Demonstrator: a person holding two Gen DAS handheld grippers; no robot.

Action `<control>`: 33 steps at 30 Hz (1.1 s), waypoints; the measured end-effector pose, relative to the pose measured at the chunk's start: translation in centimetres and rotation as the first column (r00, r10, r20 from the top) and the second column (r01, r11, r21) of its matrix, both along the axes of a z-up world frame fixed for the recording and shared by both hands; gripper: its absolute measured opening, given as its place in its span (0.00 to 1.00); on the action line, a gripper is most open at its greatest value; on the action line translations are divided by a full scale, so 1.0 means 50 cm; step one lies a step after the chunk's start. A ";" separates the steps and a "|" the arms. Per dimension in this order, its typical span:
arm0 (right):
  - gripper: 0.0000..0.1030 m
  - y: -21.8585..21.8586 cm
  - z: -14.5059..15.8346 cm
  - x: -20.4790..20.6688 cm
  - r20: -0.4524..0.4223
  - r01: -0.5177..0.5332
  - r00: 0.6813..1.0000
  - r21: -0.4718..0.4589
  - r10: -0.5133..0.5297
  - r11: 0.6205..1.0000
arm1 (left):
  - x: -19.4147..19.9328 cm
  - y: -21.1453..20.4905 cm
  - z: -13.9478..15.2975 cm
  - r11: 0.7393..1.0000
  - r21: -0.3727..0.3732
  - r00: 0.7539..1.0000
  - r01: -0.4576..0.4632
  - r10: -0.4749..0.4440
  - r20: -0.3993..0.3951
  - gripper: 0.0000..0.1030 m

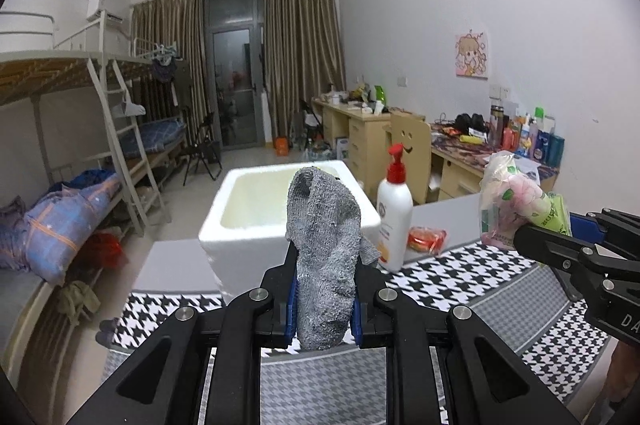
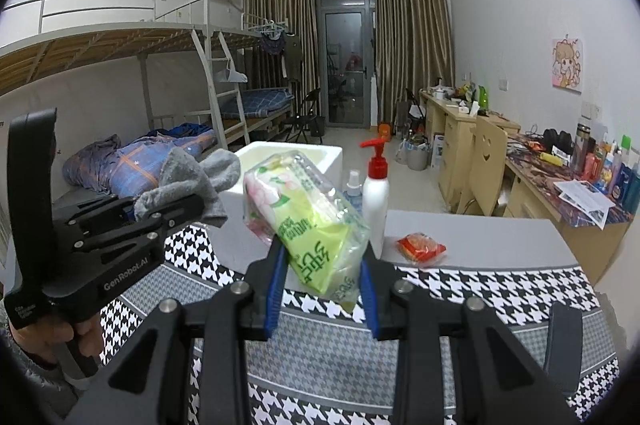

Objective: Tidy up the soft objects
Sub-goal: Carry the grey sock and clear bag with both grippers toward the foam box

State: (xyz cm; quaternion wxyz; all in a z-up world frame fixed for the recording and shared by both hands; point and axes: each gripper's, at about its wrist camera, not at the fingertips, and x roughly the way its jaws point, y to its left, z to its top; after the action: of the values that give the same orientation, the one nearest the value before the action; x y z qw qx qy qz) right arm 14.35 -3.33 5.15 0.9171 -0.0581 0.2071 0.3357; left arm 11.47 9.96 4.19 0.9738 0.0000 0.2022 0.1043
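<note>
My left gripper (image 1: 325,309) is shut on a grey sock (image 1: 326,249) and holds it upright above the table, in front of a white foam box (image 1: 240,221). The sock also shows in the right wrist view (image 2: 192,181), held by the left gripper (image 2: 188,203). My right gripper (image 2: 320,289) is shut on a green and pink tissue pack (image 2: 308,221), lifted above the table. In the left wrist view the pack (image 1: 516,201) sits at the right, in the right gripper (image 1: 524,237).
A white lotion pump bottle with a red top (image 1: 394,217) stands right of the foam box (image 2: 324,161). A red snack packet (image 1: 426,239) lies on the grey table. A houndstooth cloth (image 1: 500,285) covers the near table. A small spray bottle (image 2: 354,187) stands behind the pump bottle.
</note>
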 end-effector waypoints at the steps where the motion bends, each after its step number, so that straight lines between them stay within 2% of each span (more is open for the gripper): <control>1: 0.37 0.003 0.002 0.001 0.004 -0.003 1.000 0.000 0.003 1.000 | 0.001 0.002 0.003 1.000 0.004 1.000 -0.005 0.005 0.003 0.20; 5: 0.37 0.010 0.013 0.003 0.033 0.002 0.999 0.013 -0.003 1.000 | 0.007 0.008 0.011 0.999 0.029 0.999 -0.029 0.029 0.014 0.20; 14: 0.37 0.038 0.040 0.026 0.033 0.018 0.999 0.002 -0.018 1.000 | 0.022 0.023 0.028 0.998 0.050 0.999 -0.046 0.044 0.032 0.20; 33: 0.37 0.086 0.058 0.069 0.042 0.002 0.999 -0.004 -0.002 1.000 | 0.078 0.064 0.060 0.999 0.009 0.998 -0.047 0.046 0.041 0.20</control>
State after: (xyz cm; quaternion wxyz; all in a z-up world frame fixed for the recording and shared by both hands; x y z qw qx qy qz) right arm 17.79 0.99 8.05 0.9215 -0.0667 0.1885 0.3330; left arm 15.38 13.16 7.17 0.9750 -0.0021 0.1817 0.1280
